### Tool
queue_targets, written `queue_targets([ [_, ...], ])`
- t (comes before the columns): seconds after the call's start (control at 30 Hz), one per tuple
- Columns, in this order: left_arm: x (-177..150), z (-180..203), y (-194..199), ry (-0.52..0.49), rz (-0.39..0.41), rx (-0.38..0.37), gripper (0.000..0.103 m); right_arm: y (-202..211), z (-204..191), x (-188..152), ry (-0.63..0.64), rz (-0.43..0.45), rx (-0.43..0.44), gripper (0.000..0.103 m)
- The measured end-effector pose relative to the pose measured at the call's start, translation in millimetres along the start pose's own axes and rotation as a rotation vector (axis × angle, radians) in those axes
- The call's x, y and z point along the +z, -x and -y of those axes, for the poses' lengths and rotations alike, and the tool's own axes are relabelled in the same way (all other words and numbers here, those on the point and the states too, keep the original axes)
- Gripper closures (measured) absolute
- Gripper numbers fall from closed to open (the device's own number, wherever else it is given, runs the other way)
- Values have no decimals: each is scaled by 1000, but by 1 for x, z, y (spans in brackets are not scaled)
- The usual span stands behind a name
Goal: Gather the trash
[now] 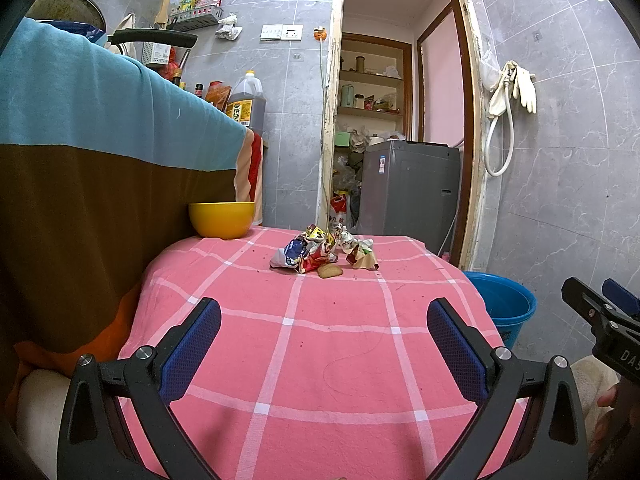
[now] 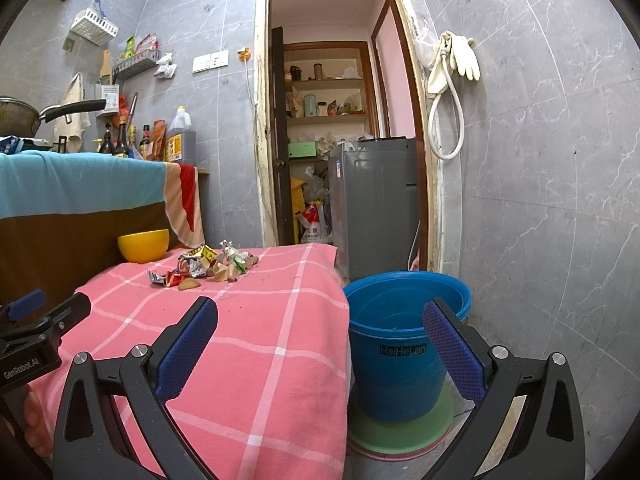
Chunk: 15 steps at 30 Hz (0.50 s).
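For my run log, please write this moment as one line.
left gripper: open, empty | right gripper: open, empty | wrappers: on pink cloth | blue bucket: on floor beside

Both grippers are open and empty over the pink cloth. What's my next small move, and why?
Probably ease the left gripper forward toward the wrapper pile at the cloth's far end. Its jaws are open, it faces the pile squarely, and the right gripper sits nearer the blue bucket.

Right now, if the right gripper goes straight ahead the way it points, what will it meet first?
Probably the blue bucket on the floor: the open right gripper aims at its near rim, beside the pink cloth's edge. Depth is unclear.
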State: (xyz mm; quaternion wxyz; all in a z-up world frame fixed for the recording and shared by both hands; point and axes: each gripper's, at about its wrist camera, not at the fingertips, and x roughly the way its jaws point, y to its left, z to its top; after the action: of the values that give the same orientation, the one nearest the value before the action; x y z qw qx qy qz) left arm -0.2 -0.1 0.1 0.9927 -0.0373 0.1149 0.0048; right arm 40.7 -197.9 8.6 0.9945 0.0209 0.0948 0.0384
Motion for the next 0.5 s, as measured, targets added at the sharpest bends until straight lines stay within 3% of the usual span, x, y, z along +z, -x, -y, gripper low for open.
queue_targets([
  [0.5, 0, 0, 0, 1, -3, 3, 2, 0, 0, 0, 0, -2, 0, 0],
])
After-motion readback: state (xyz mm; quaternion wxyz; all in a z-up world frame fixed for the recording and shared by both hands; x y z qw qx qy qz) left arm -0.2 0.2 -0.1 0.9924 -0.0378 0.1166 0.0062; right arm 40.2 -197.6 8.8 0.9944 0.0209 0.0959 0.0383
